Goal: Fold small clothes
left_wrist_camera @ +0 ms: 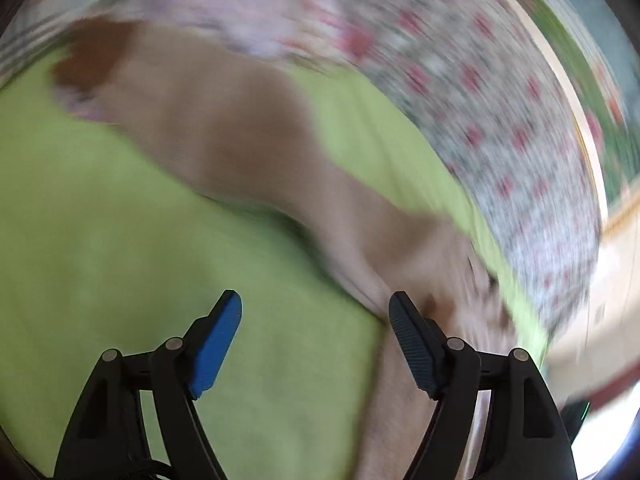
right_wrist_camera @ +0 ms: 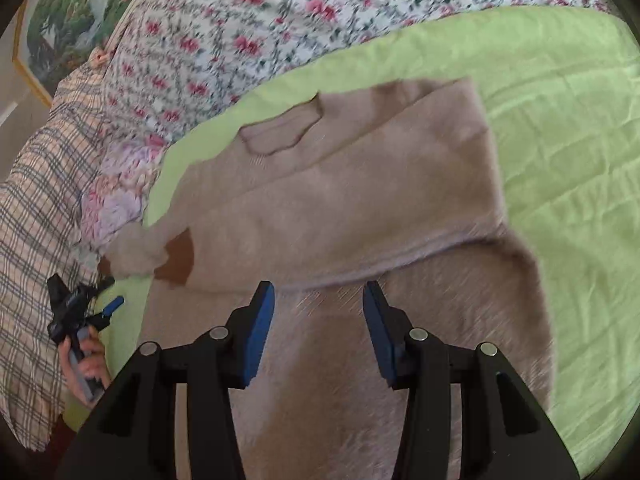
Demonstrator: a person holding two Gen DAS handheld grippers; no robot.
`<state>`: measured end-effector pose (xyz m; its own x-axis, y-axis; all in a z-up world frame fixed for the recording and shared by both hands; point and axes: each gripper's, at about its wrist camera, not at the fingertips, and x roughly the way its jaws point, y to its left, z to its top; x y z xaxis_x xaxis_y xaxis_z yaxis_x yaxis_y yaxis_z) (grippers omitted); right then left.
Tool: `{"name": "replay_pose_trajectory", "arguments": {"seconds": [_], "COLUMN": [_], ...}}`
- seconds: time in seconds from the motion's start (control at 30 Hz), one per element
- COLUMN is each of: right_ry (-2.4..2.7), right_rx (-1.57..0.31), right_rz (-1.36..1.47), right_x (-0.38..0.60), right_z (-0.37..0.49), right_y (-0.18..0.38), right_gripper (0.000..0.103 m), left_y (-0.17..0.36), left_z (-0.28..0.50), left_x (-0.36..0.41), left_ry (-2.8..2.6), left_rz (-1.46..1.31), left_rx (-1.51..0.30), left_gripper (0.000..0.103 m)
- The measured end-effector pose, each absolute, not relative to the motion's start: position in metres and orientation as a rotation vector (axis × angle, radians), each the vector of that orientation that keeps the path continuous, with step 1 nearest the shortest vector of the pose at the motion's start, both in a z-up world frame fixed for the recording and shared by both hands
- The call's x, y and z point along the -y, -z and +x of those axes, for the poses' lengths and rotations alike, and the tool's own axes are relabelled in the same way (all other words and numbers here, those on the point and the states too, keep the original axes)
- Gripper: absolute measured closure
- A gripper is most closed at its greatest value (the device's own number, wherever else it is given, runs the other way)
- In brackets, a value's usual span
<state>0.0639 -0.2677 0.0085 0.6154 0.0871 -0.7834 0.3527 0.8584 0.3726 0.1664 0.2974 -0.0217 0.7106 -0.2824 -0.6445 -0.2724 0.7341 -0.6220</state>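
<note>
**Both tools open over a half-folded sweater**

The right tool (right_wrist_camera: 319, 292) hangs just above the near part of the soft beige knitted sweater (right_wrist_camera: 344, 184) with its blue-padded fingers (right_wrist_camera: 260, 332) spread wide and nothing between them. The left tool (left_wrist_camera: 316, 308) is likewise wide open and empty; its right finger (left_wrist_camera: 412, 344) sits at the edge of a beige sleeve or hem, though motion blur makes it impossible to say whether it touches the cloth. In the right wrist view the left tool also shows small at the near left edge, held in a hand (right_wrist_camera: 86, 364).

The sweater lies on the light green bed sheet (right_wrist_camera: 560, 128), neckline towards the far side. One side panel appears already turned in over the body, with a straight fold edge running from the far right down to the near left. A brown elbow patch (right_wrist_camera: 176, 258) shows at the left, on the sleeve nearest the left tool.

As I judge it, the fold is midway: one side done, the left sleeve with the patch not yet brought in. The next move calls for the left tool to close on that sleeve's edge and carry it across.

Count: one sweater, two tools, one brown patch plainly visible, one green sheet, one floral quilt (right_wrist_camera: 248, 32) beyond it and one plaid cloth (right_wrist_camera: 36, 200) at the left.
</note>
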Motion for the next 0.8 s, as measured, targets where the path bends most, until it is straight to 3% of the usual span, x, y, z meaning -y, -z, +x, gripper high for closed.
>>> {"name": "replay_pose_trajectory", "arguments": {"seconds": [0.2,0.33,0.37,0.43,0.47,0.5,0.8], "right_ry": [0.127,0.108,0.105,0.099,0.098,0.098,0.131], "right_rx": [-0.936,-0.947,-0.948,-0.948,-0.947,-0.945,-0.874], "right_rz": [0.55,0.557,0.557,0.559,0.56,0.561,0.588], "right_x": [0.245,0.236,0.233,0.23,0.229,0.229,0.244], "right_z": [0.065,0.072,0.072,0.071,0.07,0.068,0.049], "right_y": [0.001,0.004,0.004,0.004,0.003,0.002,-0.013], "right_gripper": [0.055,0.055,0.055,0.055,0.055,0.055,0.055], "left_y": [0.051,0.045,0.045,0.043,0.042,0.041,-0.049], "left_z": [0.187,0.22,0.228,0.235,0.238,0.238,0.21], "left_x": [-0.384,-0.403,-0.41,-0.414,-0.416,-0.417,-0.324], "left_ry": [-0.086,-0.141,-0.16,-0.181,-0.178,-0.173,-0.035], "left_rz": [-0.999,-0.943,-0.939,-0.921,-0.915,-0.911,-0.614], "left_rx": [-0.742,-0.721,-0.713,-0.703,-0.709,-0.709,-0.592], "left_gripper": [0.027,0.027,0.033,0.062,0.089,0.095,0.098]}}
